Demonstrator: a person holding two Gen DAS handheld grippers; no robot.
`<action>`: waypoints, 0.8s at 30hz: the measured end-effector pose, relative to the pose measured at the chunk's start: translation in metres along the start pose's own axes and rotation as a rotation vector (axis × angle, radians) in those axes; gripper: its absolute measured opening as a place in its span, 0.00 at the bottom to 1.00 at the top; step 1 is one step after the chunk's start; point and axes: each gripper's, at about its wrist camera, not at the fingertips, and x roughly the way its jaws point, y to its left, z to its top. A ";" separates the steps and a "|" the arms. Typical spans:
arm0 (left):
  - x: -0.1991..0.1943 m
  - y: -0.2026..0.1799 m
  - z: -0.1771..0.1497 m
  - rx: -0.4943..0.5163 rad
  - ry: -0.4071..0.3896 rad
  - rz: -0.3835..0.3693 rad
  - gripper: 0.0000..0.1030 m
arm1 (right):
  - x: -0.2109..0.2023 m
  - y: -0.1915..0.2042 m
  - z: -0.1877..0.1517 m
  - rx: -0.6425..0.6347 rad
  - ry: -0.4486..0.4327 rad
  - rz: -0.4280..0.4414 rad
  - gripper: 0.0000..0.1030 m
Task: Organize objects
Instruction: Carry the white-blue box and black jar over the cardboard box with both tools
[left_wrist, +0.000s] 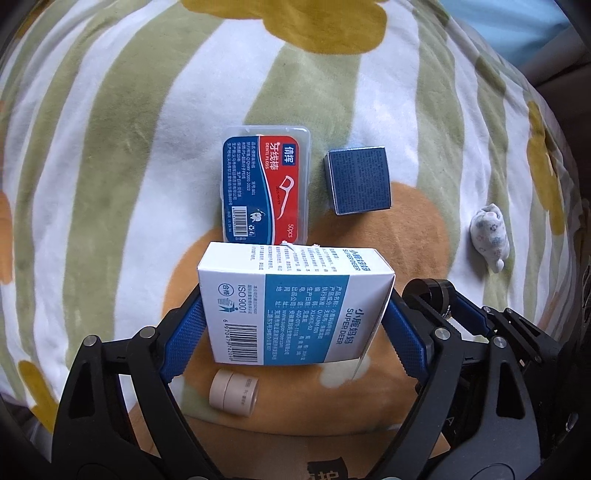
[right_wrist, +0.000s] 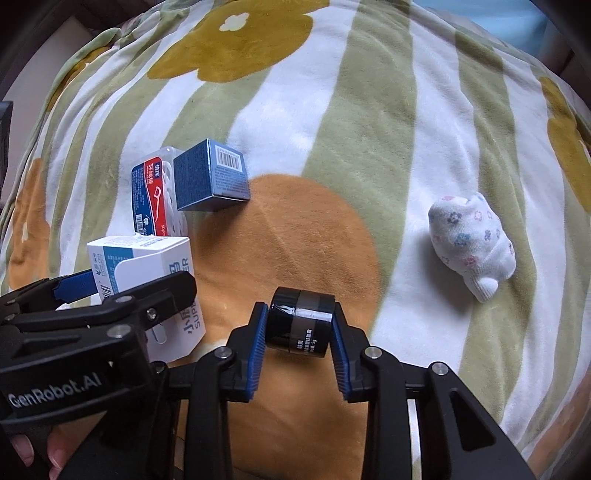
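My left gripper (left_wrist: 295, 310) points down at the blanket and is shut on a white and blue carton (left_wrist: 291, 280), its blue pads pressed on the carton's two sides. The carton (right_wrist: 147, 254) also shows at the left of the right wrist view. My right gripper (right_wrist: 299, 314) is shut on a small black jar (right_wrist: 301, 328), held by its ends just above the blanket. Past the carton lie a clear dental floss case (left_wrist: 264, 184) with a red and blue label and a dark blue box (left_wrist: 356, 181), side by side. A beige tape roll (left_wrist: 234, 391) lies under the carton.
Everything rests on a soft blanket (left_wrist: 110, 147) with green and white stripes and orange flowers. A small rolled white sock (right_wrist: 471, 240) with a flower print lies to the right. A hand (right_wrist: 37, 458) shows at the lower left of the right wrist view.
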 end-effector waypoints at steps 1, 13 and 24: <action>-0.005 0.000 -0.002 0.002 -0.007 -0.002 0.85 | -0.004 -0.001 -0.001 0.000 -0.003 -0.003 0.29; -0.079 0.029 -0.011 0.064 -0.089 -0.048 0.85 | -0.073 0.016 -0.004 0.014 -0.053 -0.024 0.29; -0.165 0.033 -0.059 0.195 -0.233 -0.048 0.85 | -0.135 0.054 -0.025 0.050 -0.101 -0.044 0.29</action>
